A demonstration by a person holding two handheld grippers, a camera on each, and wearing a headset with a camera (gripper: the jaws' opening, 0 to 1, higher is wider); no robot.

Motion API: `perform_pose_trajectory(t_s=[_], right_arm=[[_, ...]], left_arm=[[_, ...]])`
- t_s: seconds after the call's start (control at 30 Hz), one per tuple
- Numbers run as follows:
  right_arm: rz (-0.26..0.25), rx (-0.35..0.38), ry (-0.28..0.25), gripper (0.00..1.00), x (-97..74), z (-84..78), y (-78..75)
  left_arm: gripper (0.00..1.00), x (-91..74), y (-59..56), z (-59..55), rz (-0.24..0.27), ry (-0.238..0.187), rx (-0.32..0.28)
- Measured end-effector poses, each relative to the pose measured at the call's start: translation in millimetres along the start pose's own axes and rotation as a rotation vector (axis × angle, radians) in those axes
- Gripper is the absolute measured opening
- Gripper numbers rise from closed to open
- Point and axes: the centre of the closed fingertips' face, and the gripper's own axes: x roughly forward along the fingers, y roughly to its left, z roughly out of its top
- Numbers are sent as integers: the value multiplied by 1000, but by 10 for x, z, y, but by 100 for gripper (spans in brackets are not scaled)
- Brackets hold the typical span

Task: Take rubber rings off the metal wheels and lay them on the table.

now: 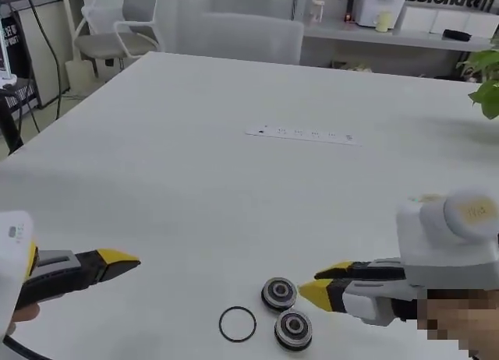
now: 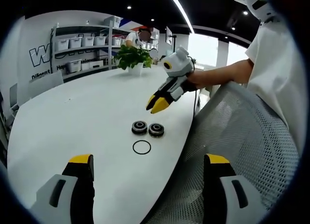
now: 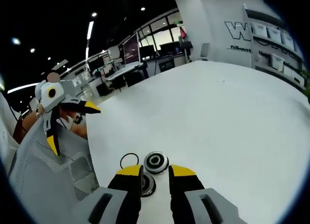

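Observation:
Two metal wheels (image 1: 278, 292) (image 1: 293, 329) lie side by side near the table's front edge. A loose black rubber ring (image 1: 237, 323) lies flat just left of them. My right gripper (image 1: 316, 286) hovers just right of the wheels with its jaws a narrow gap apart and nothing held. In the right gripper view one wheel (image 3: 156, 162) sits ahead of the right gripper (image 3: 156, 171), the other wheel (image 3: 147, 183) shows through the gap, and the ring (image 3: 128, 160) lies to the left. My left gripper (image 2: 148, 159) stands wide open, well short of the ring (image 2: 142, 147) and the wheels (image 2: 139, 127) (image 2: 156, 130).
A flush socket strip (image 1: 304, 134) sits mid-table. A potted plant (image 1: 487, 83) stands at the right edge. Chairs (image 1: 117, 33) stand past the far end, and a mesh chair back (image 2: 232, 136) is near the table's front edge. The white tabletop (image 1: 195, 181) stretches wide beyond the wheels.

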Motion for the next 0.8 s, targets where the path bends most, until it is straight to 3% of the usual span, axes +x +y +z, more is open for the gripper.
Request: perform_pose_trajectory(t_s=[0.07, 0.17, 0.37, 0.47, 0.63, 0.77, 0.8], right_arm=[[12, 5, 13, 18, 3, -40, -11], [-1, -45, 80, 19, 2, -186, -63], [34, -78, 140, 20, 14, -326, -16], [42, -143, 194, 22, 30, -419, 9], [70, -194, 209, 26, 57, -452, 97], [78, -234, 230, 32, 75, -488, 117], [81, -250, 236, 33, 79, -502, 122]], left_arm=[[93, -1, -3, 9, -2, -3, 0], [93, -1, -17, 36, -9, -12, 0], [94, -34, -45, 124, -24, -27, -5], [96, -59, -110, 253, -47, -56, 11], [96, -76, -150, 456, -59, -57, 79], [93, -95, -226, 702, -93, -91, 102], [91, -96, -262, 830, -110, -121, 139]])
